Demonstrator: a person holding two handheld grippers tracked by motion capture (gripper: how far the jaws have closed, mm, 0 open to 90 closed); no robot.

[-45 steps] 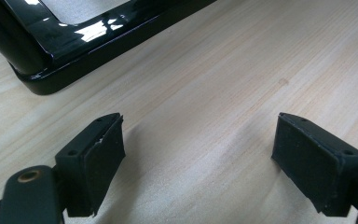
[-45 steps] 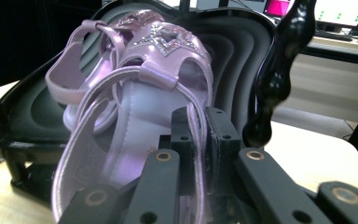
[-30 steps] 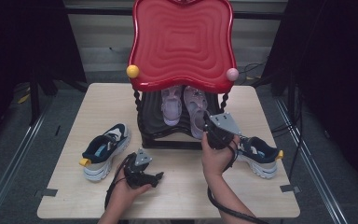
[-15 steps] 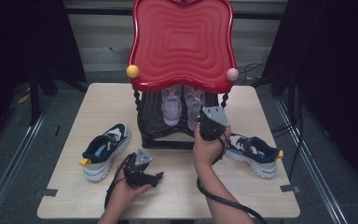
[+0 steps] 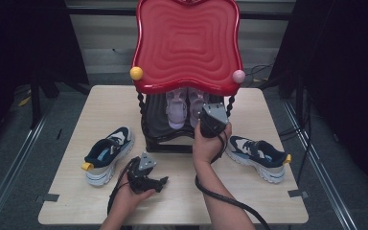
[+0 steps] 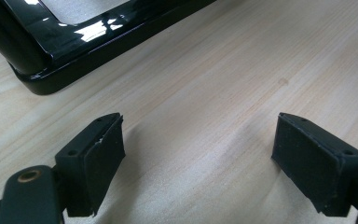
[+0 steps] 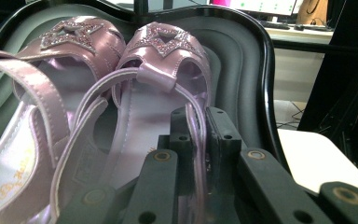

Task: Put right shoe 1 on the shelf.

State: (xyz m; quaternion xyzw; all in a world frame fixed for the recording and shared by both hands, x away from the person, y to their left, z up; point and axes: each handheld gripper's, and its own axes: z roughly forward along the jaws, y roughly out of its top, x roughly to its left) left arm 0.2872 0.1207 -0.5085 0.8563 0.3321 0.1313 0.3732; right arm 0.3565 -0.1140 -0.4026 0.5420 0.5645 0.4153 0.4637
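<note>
My right gripper (image 5: 208,111) has slid leftward since a second ago, from beside the navy-and-white sneaker (image 5: 257,152) to the black shelf (image 5: 159,140) under the red wavy top. Its fingers pinch the thin heel strap of the right glossy lilac sandal (image 7: 161,74); that sandal runs lengthwise away from my fingers, star-trimmed toe farthest. My left gripper (image 6: 200,154) rests spread over bare wood.

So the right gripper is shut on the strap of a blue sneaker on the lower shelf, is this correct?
Not quite. The right gripper is shut on the strap of a pink sandal, not a blue sneaker; the right gripper view shows it. The sandal does sit on the lower shelf.
</note>
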